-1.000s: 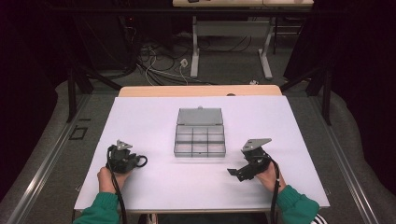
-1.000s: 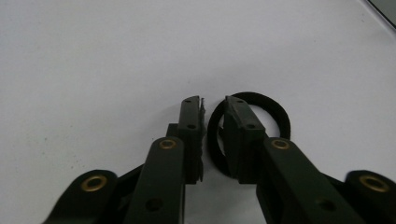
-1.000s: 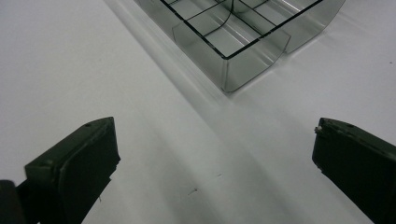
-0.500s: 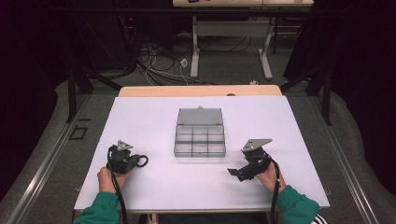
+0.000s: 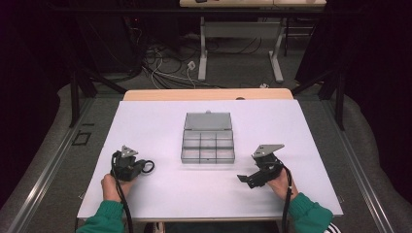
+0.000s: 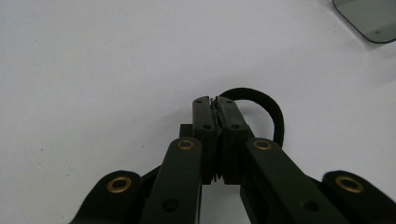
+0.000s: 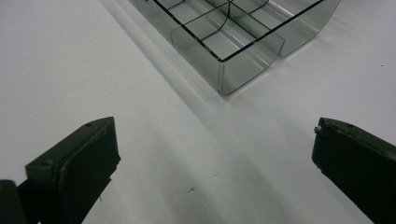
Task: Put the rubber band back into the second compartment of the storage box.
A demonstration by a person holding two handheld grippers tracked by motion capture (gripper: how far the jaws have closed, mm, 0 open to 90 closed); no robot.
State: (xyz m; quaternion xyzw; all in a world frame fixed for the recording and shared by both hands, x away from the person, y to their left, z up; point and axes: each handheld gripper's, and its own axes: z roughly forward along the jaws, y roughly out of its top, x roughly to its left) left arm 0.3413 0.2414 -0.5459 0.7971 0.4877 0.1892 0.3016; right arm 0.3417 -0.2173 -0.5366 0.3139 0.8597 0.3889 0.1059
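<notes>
So right now the left gripper (image 5: 144, 166) sits at the lower left of the high view with its fingers (image 6: 205, 122) pinched fully together, and they've just finished closing on what looks like a black rubber loop (image 6: 261, 100) — in the left gripper view the loop curls out from the pinch to the right, flat on the white table (image 5: 160, 121). Can't swear how deep the bite is, only the edge seems caught. The right gripper (image 5: 248, 179) is at the lower right, fingers (image 7: 74, 170) spread wide with nothing between them, and its view looks at the near corner of the clear compartment box (image 5: 208, 144), which sits mid-table with the lid (image 5: 208, 121) flipped open toward the top of the frame. All the cells I can see look empty. My take on doing this bit well: lift the loop slowly and check it comes off the table with the fingers before swinging toward the box, since a thin bite can slip. I'd go for the nearest row of cells, come in from above so the loop clears the wall, and keep the right gripper close enough to steady the box if it skids.
</notes>
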